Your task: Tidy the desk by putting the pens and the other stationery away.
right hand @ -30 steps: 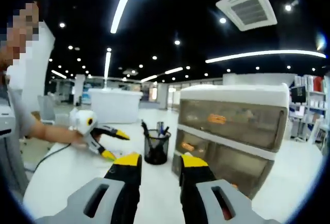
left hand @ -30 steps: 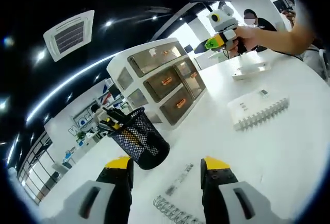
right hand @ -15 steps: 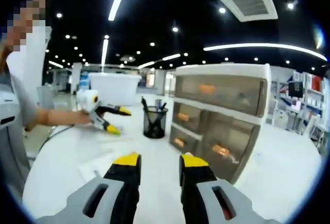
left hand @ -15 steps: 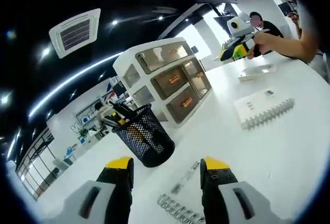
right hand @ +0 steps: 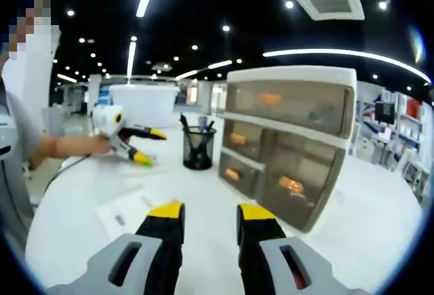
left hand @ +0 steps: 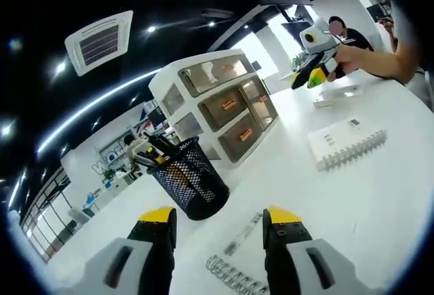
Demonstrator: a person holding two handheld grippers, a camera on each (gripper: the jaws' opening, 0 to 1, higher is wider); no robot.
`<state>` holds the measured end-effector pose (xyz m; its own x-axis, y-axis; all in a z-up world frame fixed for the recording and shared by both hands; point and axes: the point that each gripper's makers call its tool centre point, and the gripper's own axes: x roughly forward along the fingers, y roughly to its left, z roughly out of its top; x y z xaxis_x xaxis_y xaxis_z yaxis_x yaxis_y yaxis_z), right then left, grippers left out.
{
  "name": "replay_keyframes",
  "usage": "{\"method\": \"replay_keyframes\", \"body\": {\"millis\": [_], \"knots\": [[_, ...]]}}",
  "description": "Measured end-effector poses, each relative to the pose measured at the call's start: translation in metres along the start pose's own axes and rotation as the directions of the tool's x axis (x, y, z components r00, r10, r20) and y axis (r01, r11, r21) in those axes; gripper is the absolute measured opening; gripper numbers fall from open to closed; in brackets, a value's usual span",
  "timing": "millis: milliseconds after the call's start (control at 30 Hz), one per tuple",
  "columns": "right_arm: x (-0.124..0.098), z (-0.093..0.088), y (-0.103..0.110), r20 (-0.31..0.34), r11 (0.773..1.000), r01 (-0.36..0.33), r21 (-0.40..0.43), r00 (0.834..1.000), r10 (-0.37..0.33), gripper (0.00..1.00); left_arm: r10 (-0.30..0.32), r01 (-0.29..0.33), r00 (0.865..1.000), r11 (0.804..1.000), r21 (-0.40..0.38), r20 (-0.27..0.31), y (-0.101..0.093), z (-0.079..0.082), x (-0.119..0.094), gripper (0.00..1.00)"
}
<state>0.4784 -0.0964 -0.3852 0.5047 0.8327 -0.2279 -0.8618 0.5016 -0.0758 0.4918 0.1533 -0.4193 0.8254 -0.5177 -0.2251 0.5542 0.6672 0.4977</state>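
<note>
Your left tongs [left hand: 218, 222] are cut off at the bottom edge, and the coiled binding spine [left hand: 234, 279] between them runs out of frame there. The pens in the mesh cup [left hand: 188, 186] are too small and crowded for you to count. Behind the smoky drawer fronts of the drawer unit [right hand: 293, 159], only orange blurs show. The sheet [right hand: 125, 208] on the table [right hand: 203, 213] carries print too fine to read.

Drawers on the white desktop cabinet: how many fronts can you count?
5 at least on the drawer cabinet: one wide across the top, two in the middle row, two in the bottom row. Its other sides are hidden.
</note>
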Motion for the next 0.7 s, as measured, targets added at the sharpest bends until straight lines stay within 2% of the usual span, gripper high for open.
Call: {"method": "replay_keyframes", "body": {"millis": [167, 333, 433, 600, 700], "knots": [[0.0, -0.002, -0.001, -0.012, 1.0, 0.006, -0.008, 1.0, -0.006, 0.29, -0.002, 0.002, 1.0, 1.0, -0.002, -0.001, -0.001, 0.0, 0.0, 0.51], [0.0, 0.003, 0.005, 0.032, 0.993, -0.05, 0.11, 0.998, 0.047, 0.29, -0.004, 0.004, 1.0, 1.0, -0.006, 0.0, -0.001, 0.0, 0.0, 0.51], [-0.001, 0.0, 0.001, 0.017, 0.993, -0.027, 0.115, 1.0, 0.026, 0.3, -0.004, 0.004, 1.0, 1.0, -0.006, 0.001, -0.001, 0.0, 0.001, 0.5], [0.001, -0.012, -0.001, -0.046, 0.996, 0.0, 0.093, 0.999, 0.004, 0.3, 0.005, -0.005, 1.0, 1.0, -0.002, 0.001, 0.0, 0.0, 0.001, 0.5], [0.001, -0.016, -0.003, -0.066, 0.997, 0.011, 0.076, 0.998, -0.006, 0.3, 0.029, -0.029, 1.0, 1.0, -0.009, -0.006, 0.004, -0.002, 0.0, 0.5]]}}
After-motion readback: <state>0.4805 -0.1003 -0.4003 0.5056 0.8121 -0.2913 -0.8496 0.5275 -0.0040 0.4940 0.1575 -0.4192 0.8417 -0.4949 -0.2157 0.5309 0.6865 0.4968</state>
